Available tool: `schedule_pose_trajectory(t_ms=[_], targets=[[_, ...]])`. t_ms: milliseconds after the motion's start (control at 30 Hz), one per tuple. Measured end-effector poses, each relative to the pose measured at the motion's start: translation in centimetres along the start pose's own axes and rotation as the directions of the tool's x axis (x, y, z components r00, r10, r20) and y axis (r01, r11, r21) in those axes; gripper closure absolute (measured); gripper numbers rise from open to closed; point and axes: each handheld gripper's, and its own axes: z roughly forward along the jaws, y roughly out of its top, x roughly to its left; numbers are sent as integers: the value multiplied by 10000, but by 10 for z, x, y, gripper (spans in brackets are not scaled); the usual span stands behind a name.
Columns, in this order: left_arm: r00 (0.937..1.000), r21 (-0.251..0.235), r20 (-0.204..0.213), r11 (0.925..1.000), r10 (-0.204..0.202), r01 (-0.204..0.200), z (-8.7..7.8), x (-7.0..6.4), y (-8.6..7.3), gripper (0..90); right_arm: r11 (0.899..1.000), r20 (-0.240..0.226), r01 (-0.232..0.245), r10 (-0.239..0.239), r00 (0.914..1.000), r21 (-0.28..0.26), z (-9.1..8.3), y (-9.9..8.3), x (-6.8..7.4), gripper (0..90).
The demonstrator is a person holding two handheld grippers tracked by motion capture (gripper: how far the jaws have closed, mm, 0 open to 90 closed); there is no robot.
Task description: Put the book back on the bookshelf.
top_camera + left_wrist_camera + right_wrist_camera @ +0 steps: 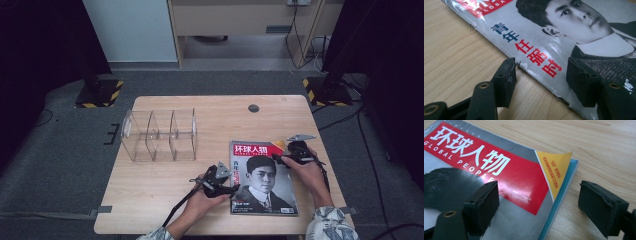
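- Grey carpet, dark curtains and two black stands with hazard-striped feet surround a pale wooden table, which sits square to the person working at its near edge.
- Across the table's right half lies a magazine, flat, cover up, a black-and-white portrait under a red title band; it is the thing both hands are working on, and it rests near the front edge where each hand can reach one long side.
- To the left and farther back stands a clear plastic divider rack, its slots empty and well apart from the magazine; judging by its upright compartments, it may be where the magazine is meant to go.
- At the magazine's left edge, the left gripper has its jaws wide apart, one over bare wood and one over the cover, straddling the worn edge but pinching nothing, seemingly lined up to close on it.
- At the top right corner, the right gripper is likewise spread, one jaw over the red band and the other off the page over the table, holding nothing.
- Smallest, a yellow corner flash on the cover curls slightly upward, offering a lip to catch.
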Motion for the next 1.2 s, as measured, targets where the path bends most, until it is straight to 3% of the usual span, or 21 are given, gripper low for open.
schedule_pose_trajectory(t_ms=[433,767,900,1200], targets=[[10000,-119,-50,9999,62,-63,1,-2,-1,433,9999,-304,118,-119,9995,-42,-3,0,5,247],[10000,-121,-65,9999,75,-76,1,-2,-1,433,9964,-626,435,-481,9969,-729,-20,7,15,310],[9999,-124,-67,9999,79,-80,1,-2,-1,433,9966,-678,563,-604,9959,-601,-21,6,17,321],[9999,-122,-71,9999,85,-86,1,-2,-1,433,9995,-833,317,-310,9960,73,-15,-8,11,409]])
